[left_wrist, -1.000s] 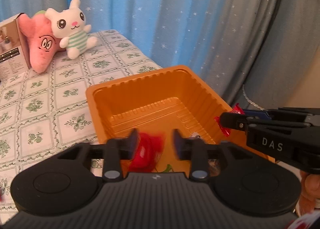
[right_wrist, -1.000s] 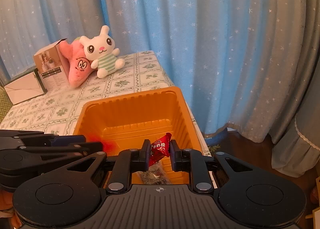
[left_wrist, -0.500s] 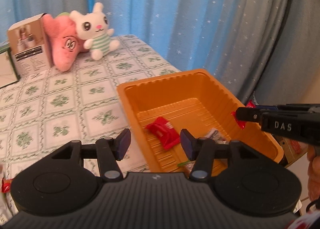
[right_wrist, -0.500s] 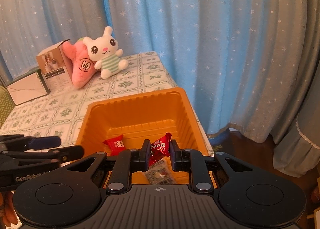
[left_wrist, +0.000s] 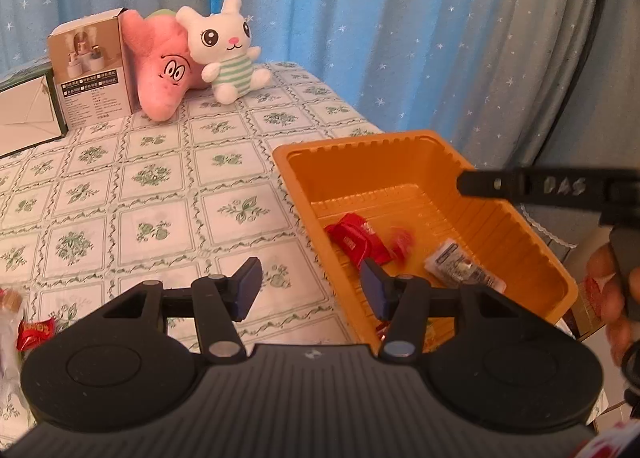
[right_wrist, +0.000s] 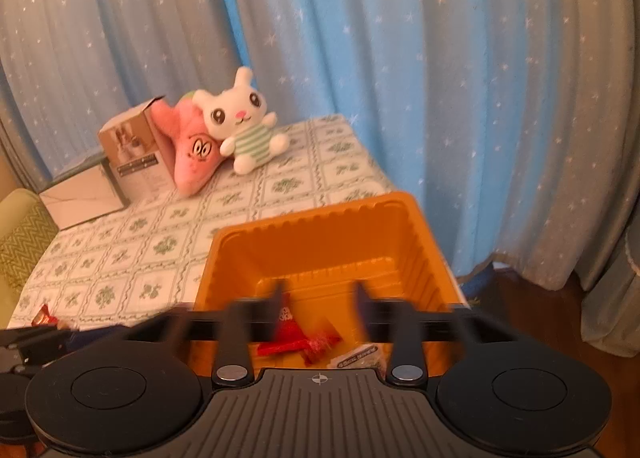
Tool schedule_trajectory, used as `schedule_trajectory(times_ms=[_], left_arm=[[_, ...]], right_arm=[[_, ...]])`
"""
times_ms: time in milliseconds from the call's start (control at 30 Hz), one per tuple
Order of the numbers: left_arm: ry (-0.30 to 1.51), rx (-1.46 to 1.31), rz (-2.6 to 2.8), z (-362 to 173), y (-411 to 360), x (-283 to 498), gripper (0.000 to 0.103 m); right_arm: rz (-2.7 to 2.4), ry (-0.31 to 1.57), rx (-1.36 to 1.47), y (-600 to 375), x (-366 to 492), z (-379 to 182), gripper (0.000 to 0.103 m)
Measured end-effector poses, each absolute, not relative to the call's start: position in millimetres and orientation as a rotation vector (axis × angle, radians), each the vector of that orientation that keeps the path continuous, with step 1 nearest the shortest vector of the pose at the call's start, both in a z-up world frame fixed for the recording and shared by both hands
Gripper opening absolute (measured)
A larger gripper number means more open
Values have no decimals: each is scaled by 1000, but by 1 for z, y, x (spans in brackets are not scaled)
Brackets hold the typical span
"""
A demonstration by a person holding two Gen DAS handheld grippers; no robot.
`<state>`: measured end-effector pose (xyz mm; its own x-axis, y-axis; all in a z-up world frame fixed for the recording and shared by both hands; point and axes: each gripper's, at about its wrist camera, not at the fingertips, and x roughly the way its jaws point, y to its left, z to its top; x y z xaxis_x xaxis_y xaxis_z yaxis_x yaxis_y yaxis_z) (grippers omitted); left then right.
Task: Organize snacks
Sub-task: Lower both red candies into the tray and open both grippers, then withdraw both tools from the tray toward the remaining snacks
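In the orange tray, three snacks lie under both parted, empty hand-held grippers (left view alone sharp).

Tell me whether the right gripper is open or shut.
Open. The right gripper has its blurred fingers spread wide with nothing between them; the small red candy lies below in the orange tray.

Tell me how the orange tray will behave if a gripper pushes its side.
The orange tray looks like thin ribbed plastic, so probably light and flexing. Holding only a few snack packets, it would likely slide on the tablecloth rather than tip.
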<state>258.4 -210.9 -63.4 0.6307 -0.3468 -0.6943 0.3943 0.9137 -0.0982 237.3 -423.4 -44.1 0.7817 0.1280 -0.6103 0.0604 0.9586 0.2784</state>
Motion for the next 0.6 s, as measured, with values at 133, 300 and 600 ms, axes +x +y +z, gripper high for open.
schedule_trajectory(times_ms=[133, 300, 600], left_arm=[[789, 55, -420, -62, -207, 251, 51], [793, 53, -416, -57, -204, 237, 51], [788, 53, -394, -39, -190, 200, 51]], right_arm=[[13, 688, 310, -428, 228, -40, 61], [-6, 702, 312, -430, 206, -33, 61], [-35, 699, 321, -419, 166, -10, 61]])
